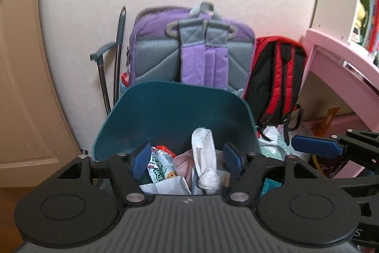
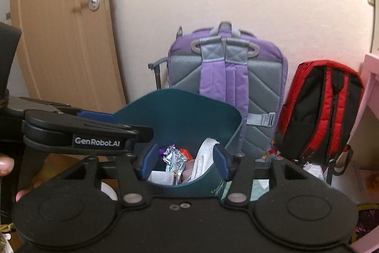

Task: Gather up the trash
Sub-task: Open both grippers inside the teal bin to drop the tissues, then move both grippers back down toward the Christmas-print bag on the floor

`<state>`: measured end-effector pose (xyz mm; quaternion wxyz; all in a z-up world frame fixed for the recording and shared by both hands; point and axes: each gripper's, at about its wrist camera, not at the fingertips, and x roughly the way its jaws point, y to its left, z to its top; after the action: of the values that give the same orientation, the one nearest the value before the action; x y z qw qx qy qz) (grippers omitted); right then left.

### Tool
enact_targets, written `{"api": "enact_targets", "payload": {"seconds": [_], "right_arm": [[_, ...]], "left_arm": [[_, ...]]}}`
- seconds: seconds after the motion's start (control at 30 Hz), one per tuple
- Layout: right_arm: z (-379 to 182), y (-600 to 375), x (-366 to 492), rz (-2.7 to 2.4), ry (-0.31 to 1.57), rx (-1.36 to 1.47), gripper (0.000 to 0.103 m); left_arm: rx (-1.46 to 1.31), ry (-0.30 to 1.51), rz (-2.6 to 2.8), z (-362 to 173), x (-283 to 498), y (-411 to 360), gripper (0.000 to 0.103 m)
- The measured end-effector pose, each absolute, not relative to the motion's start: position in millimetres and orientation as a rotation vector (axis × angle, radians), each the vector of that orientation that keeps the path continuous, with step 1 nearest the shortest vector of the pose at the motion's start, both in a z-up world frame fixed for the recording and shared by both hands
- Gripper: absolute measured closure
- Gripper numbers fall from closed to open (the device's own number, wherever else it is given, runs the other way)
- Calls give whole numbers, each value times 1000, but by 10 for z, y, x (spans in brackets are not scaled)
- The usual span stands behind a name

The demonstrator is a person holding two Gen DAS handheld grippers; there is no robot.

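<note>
A teal trash bin (image 1: pixel 175 110) stands in front of the backpacks, holding a green-and-white snack wrapper (image 1: pixel 161 165), a crumpled white tissue (image 1: pixel 206 158) and other scraps. My left gripper (image 1: pixel 187 158) is open over the bin's near rim, its blue pads either side of the trash, holding nothing. In the right wrist view the bin (image 2: pixel 180 115) holds a shiny foil wrapper (image 2: pixel 174 155) and white paper (image 2: pixel 203 158). My right gripper (image 2: pixel 184 160) is open at the bin's near rim and empty. The left gripper's body (image 2: pixel 87 132) crosses from the left.
A purple and grey backpack (image 1: pixel 191 49) and a red and black backpack (image 1: pixel 277 80) lean on the wall behind the bin. A wooden door (image 2: pixel 66 27) is at the left. A pink shelf unit (image 1: pixel 343 58) stands at the right, with bags and clutter beneath.
</note>
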<state>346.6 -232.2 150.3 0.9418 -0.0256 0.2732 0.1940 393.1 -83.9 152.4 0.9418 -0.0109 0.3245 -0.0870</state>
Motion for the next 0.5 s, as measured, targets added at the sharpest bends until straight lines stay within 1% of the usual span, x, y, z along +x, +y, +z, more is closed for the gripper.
{"api": "enact_targets", "payload": {"seconds": [0.03,0.37,0.5], "right_arm": [[1541,-2333,3402,395,547,-56,50],[1872,-2432,2724,421,479,-76,49],[1957,-2442,2425,443,456,-86,49]], "left_arm": [[-17,651,-180,1577,3857,-856,31],[-13,586,-206,1927,3157,-919,30],[-17,568,-202,2009,2841,-891,23]]}}
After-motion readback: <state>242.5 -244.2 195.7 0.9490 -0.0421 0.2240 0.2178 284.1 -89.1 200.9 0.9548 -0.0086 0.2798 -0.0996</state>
